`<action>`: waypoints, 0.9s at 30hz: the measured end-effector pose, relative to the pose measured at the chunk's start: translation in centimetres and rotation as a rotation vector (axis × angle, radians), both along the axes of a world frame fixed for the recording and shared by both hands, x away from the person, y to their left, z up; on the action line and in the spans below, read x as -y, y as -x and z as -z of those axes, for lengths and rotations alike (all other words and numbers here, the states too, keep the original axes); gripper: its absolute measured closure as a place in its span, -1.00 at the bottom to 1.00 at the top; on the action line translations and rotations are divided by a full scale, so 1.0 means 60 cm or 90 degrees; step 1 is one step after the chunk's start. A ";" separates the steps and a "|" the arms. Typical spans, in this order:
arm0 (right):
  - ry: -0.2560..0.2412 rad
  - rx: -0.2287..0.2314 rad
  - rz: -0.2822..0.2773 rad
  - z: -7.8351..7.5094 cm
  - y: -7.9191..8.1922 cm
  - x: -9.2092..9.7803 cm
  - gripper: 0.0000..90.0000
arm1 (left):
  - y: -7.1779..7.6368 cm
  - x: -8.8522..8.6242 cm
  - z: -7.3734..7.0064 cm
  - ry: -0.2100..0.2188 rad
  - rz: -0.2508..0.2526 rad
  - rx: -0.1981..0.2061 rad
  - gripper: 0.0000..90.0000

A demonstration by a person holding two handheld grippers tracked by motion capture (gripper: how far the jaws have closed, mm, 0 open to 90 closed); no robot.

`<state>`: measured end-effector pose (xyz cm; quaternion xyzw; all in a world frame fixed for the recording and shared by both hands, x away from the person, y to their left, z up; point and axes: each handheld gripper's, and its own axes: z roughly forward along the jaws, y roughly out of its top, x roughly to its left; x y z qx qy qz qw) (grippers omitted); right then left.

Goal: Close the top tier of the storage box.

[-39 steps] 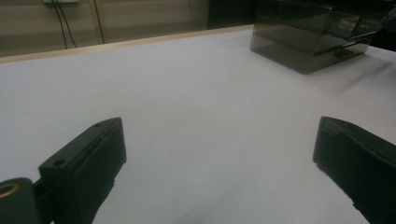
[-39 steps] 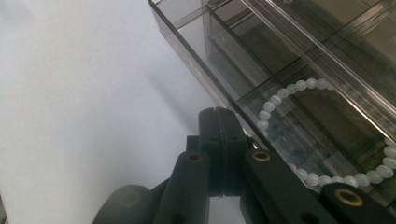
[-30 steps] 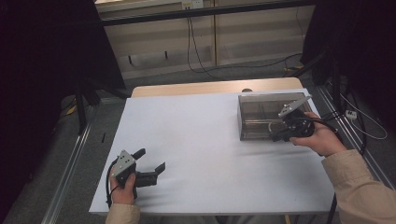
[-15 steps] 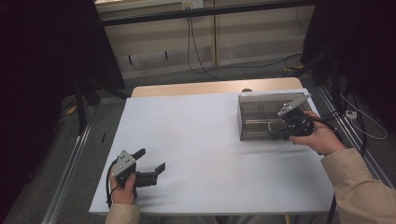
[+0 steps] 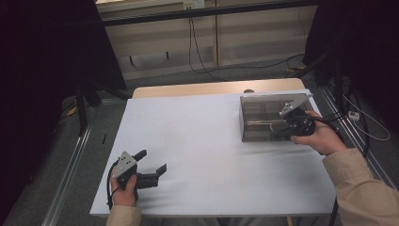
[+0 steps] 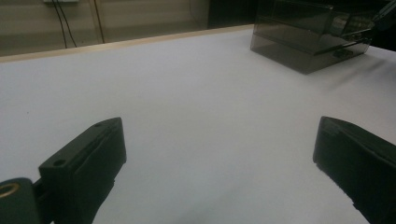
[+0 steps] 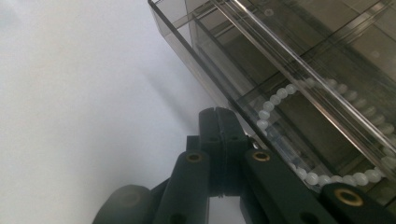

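A smoky transparent box (image 5: 263,117) with inner compartments stands on the right side of the white table (image 5: 202,141). A string of white beads (image 7: 280,95) lies inside it behind the clear wall. My right gripper (image 5: 281,133) is shut, its jaws pressed together with the tips against the box's near wall (image 7: 218,116). I cannot tell whether anything thin is pinched between them. My left gripper (image 5: 151,161) rests near the front left of the table, wide open (image 6: 219,135) with nothing between its jaws. The box (image 6: 308,42) lies far ahead of it.
A bare wooden strip (image 5: 211,88) runs along the table's far edge. Metal rails (image 5: 70,165) flank the table, and cables (image 5: 357,117) lie on the floor at the right. Dark curtains hang on both sides.
Almost nothing differs. The right hand has shifted very slightly at the box, and the left gripper has stayed where it was, open.
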<state>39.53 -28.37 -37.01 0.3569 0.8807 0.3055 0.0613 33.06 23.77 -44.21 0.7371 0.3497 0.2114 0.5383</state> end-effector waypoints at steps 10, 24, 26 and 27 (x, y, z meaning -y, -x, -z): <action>0.003 0.004 0.006 0.000 -0.006 0.001 1.00 | 0.000 -0.001 0.000 0.002 0.000 -0.001 -0.94; 0.003 0.006 0.016 0.001 -0.014 0.003 1.00 | 0.000 0.000 0.000 -0.001 0.001 0.000 -0.94; 0.004 0.005 0.017 0.001 -0.015 0.003 1.00 | -0.001 -0.001 0.000 -0.002 0.001 0.001 -0.94; 0.003 0.005 0.017 0.001 -0.015 0.003 1.00 | -0.001 -0.001 0.000 -0.002 0.001 0.001 -0.94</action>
